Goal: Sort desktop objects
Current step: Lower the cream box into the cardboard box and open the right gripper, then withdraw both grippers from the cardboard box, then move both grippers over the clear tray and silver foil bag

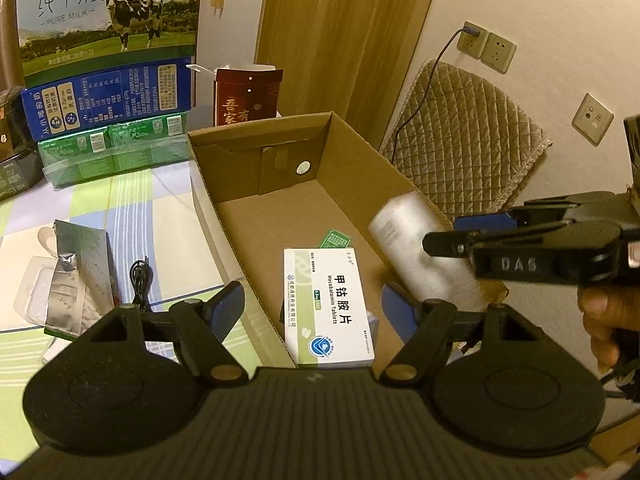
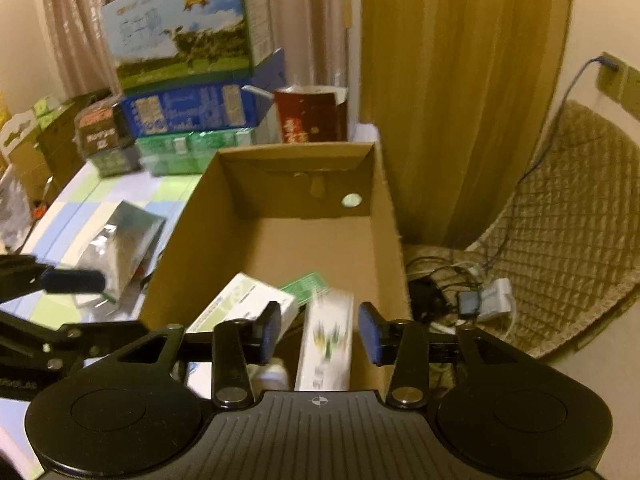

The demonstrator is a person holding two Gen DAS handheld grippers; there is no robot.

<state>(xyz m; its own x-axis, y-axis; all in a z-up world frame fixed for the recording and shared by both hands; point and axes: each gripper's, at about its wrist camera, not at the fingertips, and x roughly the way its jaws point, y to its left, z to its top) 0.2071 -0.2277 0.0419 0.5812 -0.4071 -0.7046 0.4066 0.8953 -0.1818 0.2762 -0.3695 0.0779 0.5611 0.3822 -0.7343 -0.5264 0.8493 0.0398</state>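
A blurred white box (image 2: 326, 344) with green-yellow markings hangs between the right gripper (image 2: 320, 332)'s parted blue pads, touching neither, low in the cardboard box (image 2: 192, 216) at lower centre. The left gripper (image 1: 312, 308) stands wide, empty, over a white tablet box (image 1: 326, 306).

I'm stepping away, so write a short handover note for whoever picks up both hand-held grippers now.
Right hand-held gripper: open, blurred white box between its fingers, apparently dropping into the cardboard box.
Left hand-held gripper: open, empty, above the box's near edge.
Done: tablet box and green card are inside.
Left: foil pouch and black cable on the tablecloth.
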